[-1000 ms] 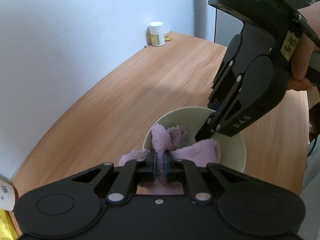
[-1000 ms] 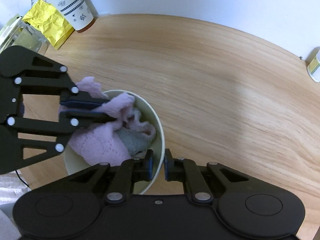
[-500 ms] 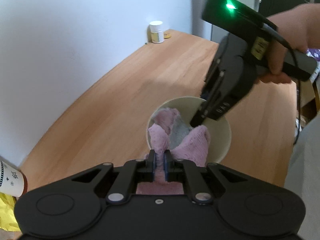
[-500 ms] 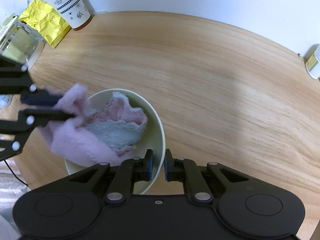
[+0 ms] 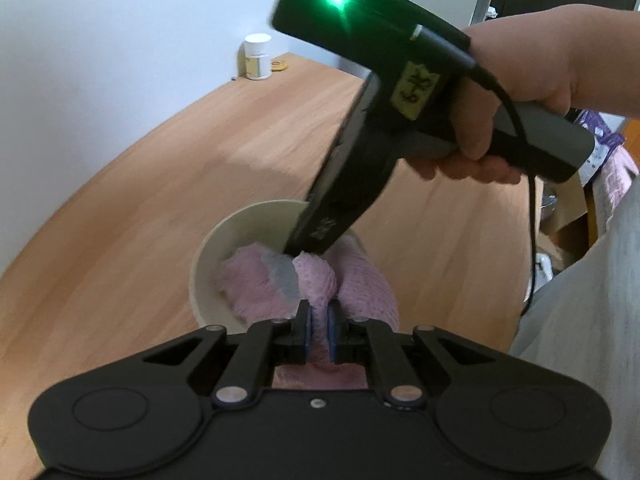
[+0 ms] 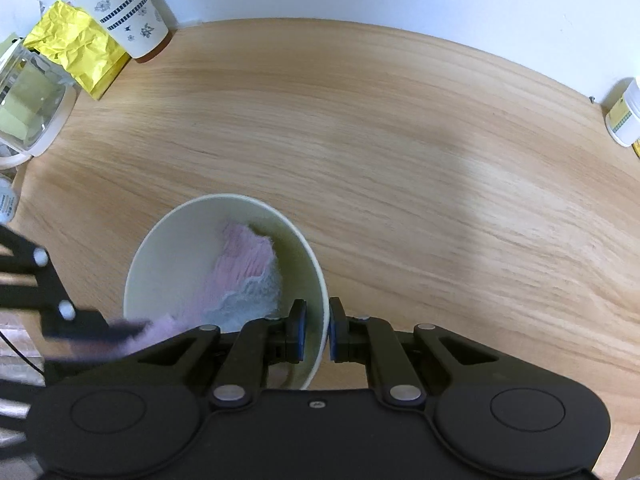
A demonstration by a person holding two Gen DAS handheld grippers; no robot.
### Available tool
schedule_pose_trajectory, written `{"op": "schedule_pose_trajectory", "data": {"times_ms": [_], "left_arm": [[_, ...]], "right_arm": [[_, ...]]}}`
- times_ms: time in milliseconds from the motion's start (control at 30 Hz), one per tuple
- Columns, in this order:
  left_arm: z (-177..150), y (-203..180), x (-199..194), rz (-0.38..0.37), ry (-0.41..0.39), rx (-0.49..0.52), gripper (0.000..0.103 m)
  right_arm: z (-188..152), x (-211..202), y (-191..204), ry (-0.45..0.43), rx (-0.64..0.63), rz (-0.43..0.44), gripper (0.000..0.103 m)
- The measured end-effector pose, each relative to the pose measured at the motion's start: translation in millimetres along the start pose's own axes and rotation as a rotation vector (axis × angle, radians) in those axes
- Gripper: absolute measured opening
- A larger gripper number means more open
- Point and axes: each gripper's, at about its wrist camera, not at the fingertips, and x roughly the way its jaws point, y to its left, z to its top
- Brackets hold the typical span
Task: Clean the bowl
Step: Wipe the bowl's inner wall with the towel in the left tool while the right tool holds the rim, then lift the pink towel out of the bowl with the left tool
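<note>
Pink cloth in left jaws, blurred; bowl rim in right jaws.

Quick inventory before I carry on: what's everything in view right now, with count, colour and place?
bowl: one, cream, on the table, near edge
cloth: one, pink and grey, inside the bowl, draped over its rim
table: one, light wood
patterned cup: one, white with red base, far left corner
yellow packet: one, crumpled, beside the cup
clear container: one, left edge
small jar: one, white lid, yellow label, by the wall
left gripper: black, shut on the cloth
right gripper: black, shut on the bowl's rim
hand: one, holding the right gripper
</note>
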Motion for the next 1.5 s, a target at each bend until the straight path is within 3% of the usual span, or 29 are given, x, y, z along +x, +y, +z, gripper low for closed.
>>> {"op": "schedule_pose_trajectory", "data": {"times_ms": [300, 400, 767, 867, 967, 1200, 1333, 1500], "left_arm": [[5.9, -13.0, 7.2, 0.007, -0.015, 0.008, 0.007], [-0.3, -11.8, -0.9, 0.040, -0.011, 0.025, 0.007], [-18.3, 9.5, -51.3, 0.223, -0.157, -0.150, 0.007], [-17.5, 12.4, -63.8, 0.356, -0.185, -0.141, 0.007], [-18.8, 26.6, -84.2, 0.393, -0.246, -0.249, 0.007], [-19.0, 60.7, -120.1, 0.552, -0.294, -0.307, 0.007], [-16.5, 85.9, -123.4, 0.592, -0.266, -0.358, 0.007], [-28.1, 94.2, -100.1, 0.634, -0.196, -0.360, 0.007]], "right_arm": [[-0.5, -0.7, 1.9, 0.006, -0.005, -0.008, 0.013], [-1.9, -1.6, 2.2, 0.007, -0.023, -0.009, 0.013], [-6.4, -4.2, 0.9, 0.012, -0.069, 0.004, 0.013], [-8.1, -6.7, 1.1, -0.001, -0.099, 0.018, 0.013], [-10.7, -8.3, 2.3, -0.016, -0.123, 0.011, 0.012], [-10.3, -7.7, -0.4, -0.007, -0.098, 0.024, 0.012], [-10.9, -8.9, 0.3, -0.006, -0.089, 0.015, 0.012], [-11.7, -12.1, 2.0, -0.007, -0.075, -0.027, 0.012]]}}
